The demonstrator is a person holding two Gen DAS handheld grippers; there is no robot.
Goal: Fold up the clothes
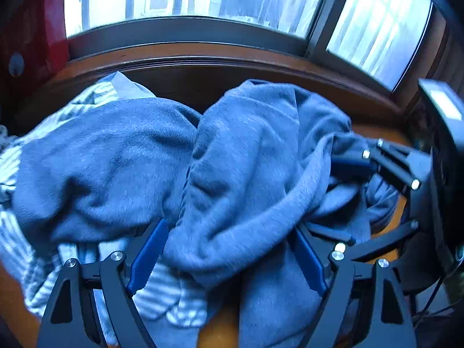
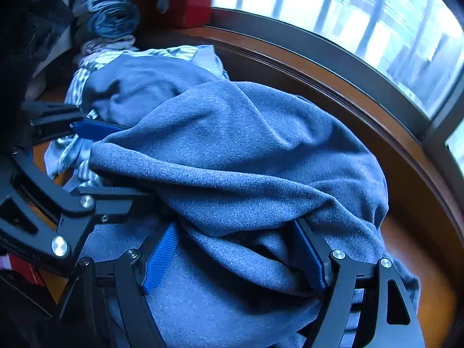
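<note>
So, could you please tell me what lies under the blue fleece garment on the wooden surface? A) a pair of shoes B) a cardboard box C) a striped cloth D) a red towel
C: a blue-and-white striped cloth shows from beneath the blue fleece garment on the wooden surface.

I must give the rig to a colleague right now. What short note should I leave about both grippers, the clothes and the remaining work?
Left gripper: jaws apart, blue fleece garment bunched between them; no firm pinch visible.
Right gripper: the same, jaws apart with fleece draped between.
The fleece lies crumpled on the wooden table, partly over a striped shirt.
Nothing is folded. Left to do: spread the fleece flat, fold it, then the striped shirt.
</note>
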